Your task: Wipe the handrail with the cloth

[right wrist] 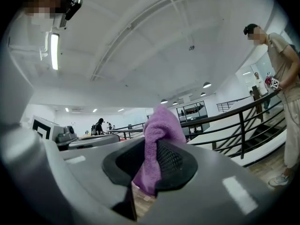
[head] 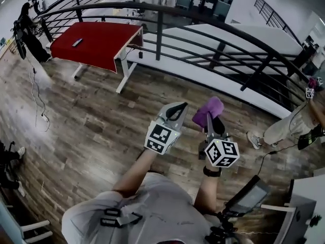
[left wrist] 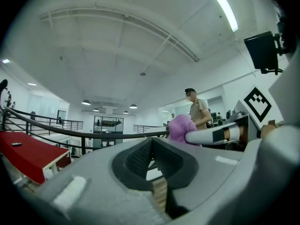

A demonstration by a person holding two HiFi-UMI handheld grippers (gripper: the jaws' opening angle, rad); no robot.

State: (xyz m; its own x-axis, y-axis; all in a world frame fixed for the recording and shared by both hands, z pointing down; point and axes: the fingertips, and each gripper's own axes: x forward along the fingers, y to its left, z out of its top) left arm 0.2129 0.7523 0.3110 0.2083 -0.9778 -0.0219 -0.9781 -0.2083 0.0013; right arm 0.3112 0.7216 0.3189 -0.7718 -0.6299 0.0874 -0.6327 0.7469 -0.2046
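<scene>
A wood-plank floor [head: 101, 131] is spreading below in the head view, with the black handrail [head: 167, 9] curving across the top. A red table [head: 96, 42] is standing against the rail at the left, and a person [head: 294, 126] is standing near its right end. Both grippers are hanging well short of the rail, over bare floor.

In the left gripper view, the left gripper [left wrist: 152, 146] is showing its jaws pressed together and empty, pointing toward the handrail.

In the right gripper view, the right gripper [right wrist: 150, 149] is clamping the purple cloth [right wrist: 159, 125], which is sticking up past the jaws and hiding part of the rail.
</scene>
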